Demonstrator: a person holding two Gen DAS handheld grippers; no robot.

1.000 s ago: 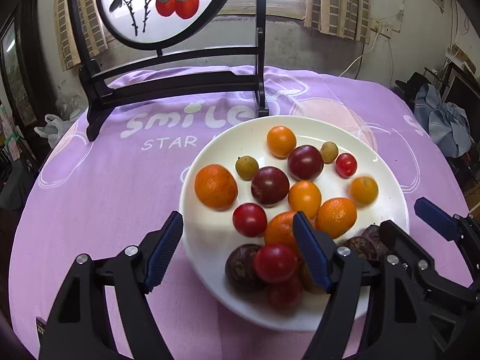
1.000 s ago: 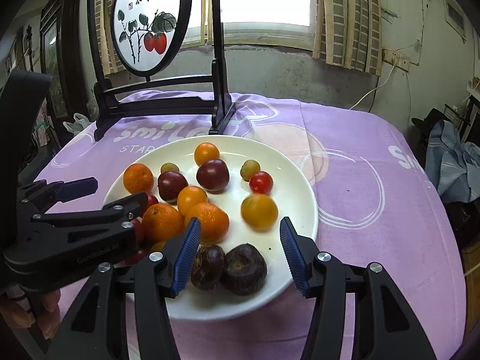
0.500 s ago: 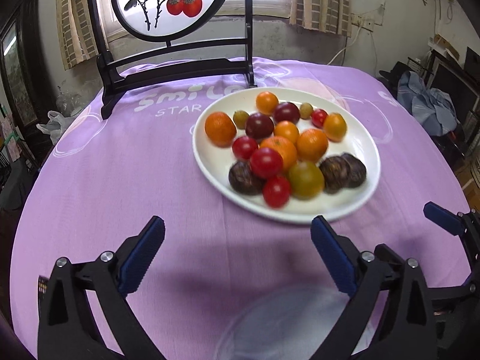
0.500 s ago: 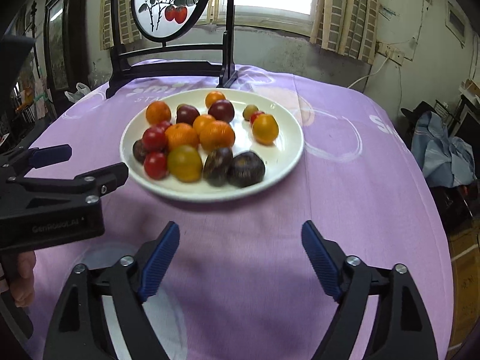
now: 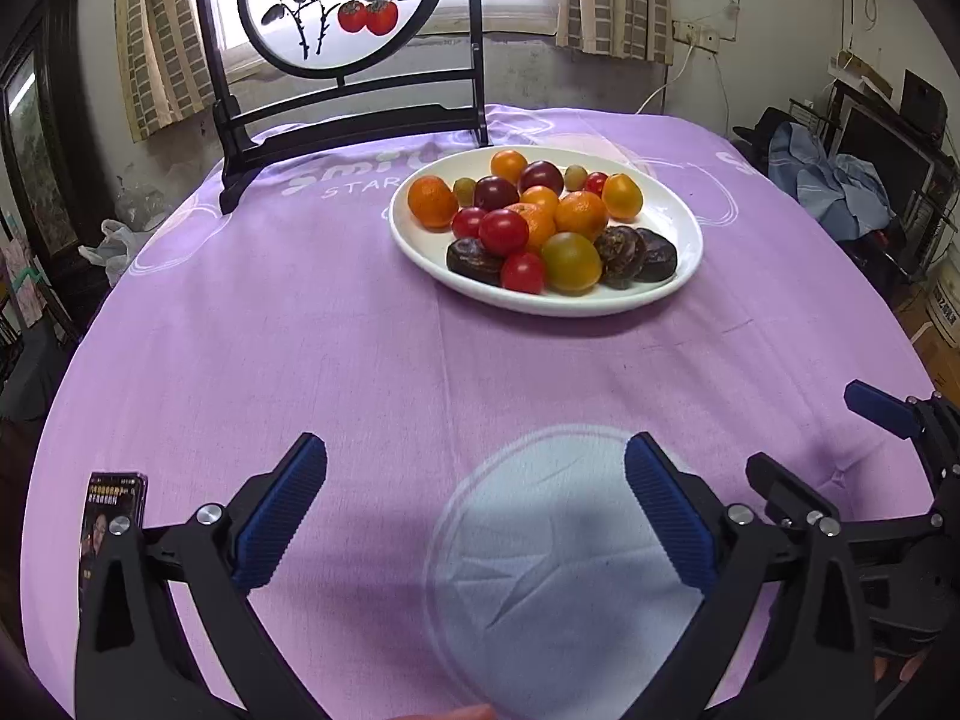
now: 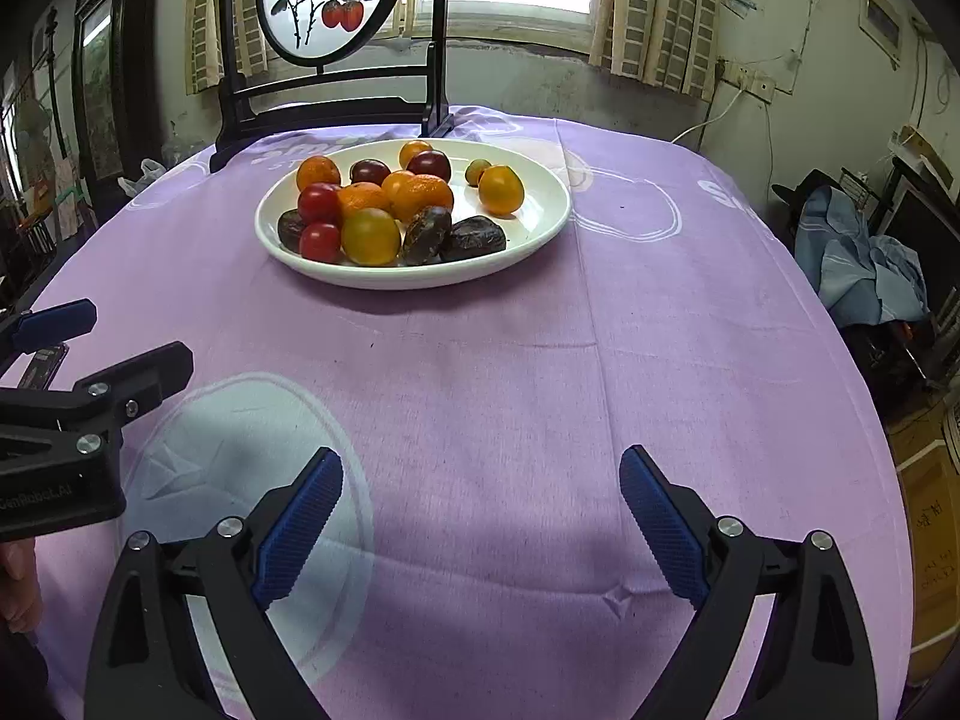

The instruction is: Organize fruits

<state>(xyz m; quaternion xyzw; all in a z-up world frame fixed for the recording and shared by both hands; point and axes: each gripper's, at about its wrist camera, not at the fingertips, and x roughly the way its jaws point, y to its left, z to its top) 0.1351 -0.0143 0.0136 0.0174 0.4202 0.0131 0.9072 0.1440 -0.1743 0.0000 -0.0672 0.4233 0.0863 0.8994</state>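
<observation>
A white plate (image 5: 672, 222) stands on the purple tablecloth at the far middle, piled with several fruits: oranges (image 5: 431, 201), red tomatoes (image 5: 503, 231), dark plums (image 5: 495, 192) and dark wrinkled fruits (image 5: 624, 247). It also shows in the right wrist view (image 6: 540, 204). My left gripper (image 5: 477, 507) is open and empty, low over the near cloth, well short of the plate. My right gripper (image 6: 480, 519) is open and empty beside it, and shows at the right edge of the left wrist view (image 5: 888, 414).
A black wooden stand with a round painted screen (image 5: 336, 6) stands behind the plate. A phone (image 5: 111, 516) lies at the near left of the table. A pale round print (image 5: 558, 570) marks the cloth under the left gripper. Clutter and blue clothing (image 6: 864, 258) lie off the right edge.
Both grippers have pulled back from over the plate toward the near table edge. They stay open and empty. The fruits stay on the plate.
</observation>
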